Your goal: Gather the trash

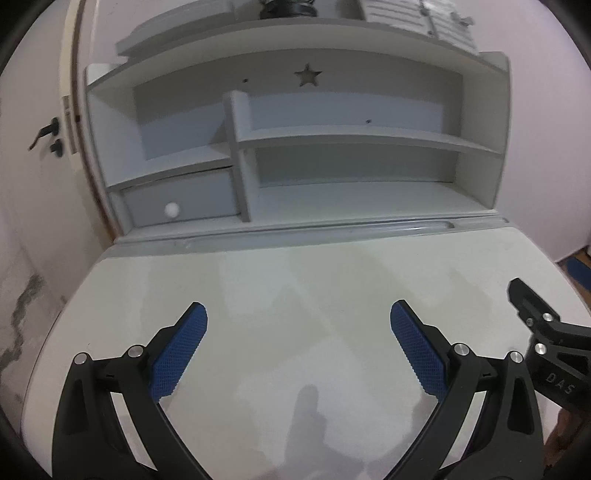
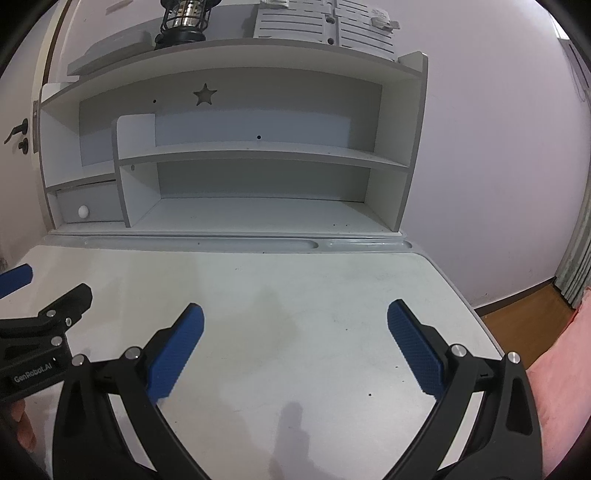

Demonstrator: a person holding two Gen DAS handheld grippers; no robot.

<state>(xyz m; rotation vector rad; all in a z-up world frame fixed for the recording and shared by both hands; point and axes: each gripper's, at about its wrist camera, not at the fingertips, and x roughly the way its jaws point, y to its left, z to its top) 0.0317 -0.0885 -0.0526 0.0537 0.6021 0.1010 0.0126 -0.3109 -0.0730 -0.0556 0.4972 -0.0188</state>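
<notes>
You hold both tongs low over the worktop [image 2: 295,280], side by side and pointing at the shelf unit [image 2: 236,155] at its back. The left tongs [image 1: 298,325] are spread wide with nothing between the blue pads [image 1: 181,350]; the right tongs [image 2: 295,325] are spread just as wide and equally bare. Held like this, level and apart, each pair leaves its camera a full look at the surface ahead, which I judge to be the reason for the pose: it suits scanning as well as resting.

As for the trash, no piece of it shows in either view. The worktop carries only stains and a few dark specks, too small to tell whether they are crumbs or marks. The shelf compartments look bare, the little drawer [image 1: 181,201] with its white knob [image 1: 172,209] is shut, and a lantern [image 2: 184,22] stands on the top board beside some slatted grey trays [image 2: 325,26]. No bin or bag is in view either.

So nothing lies between, under or near either pair of tongs. This would fit a surface already cleared, or one whose trash lies outside what these cameras catch; the pictures do not settle which.
</notes>
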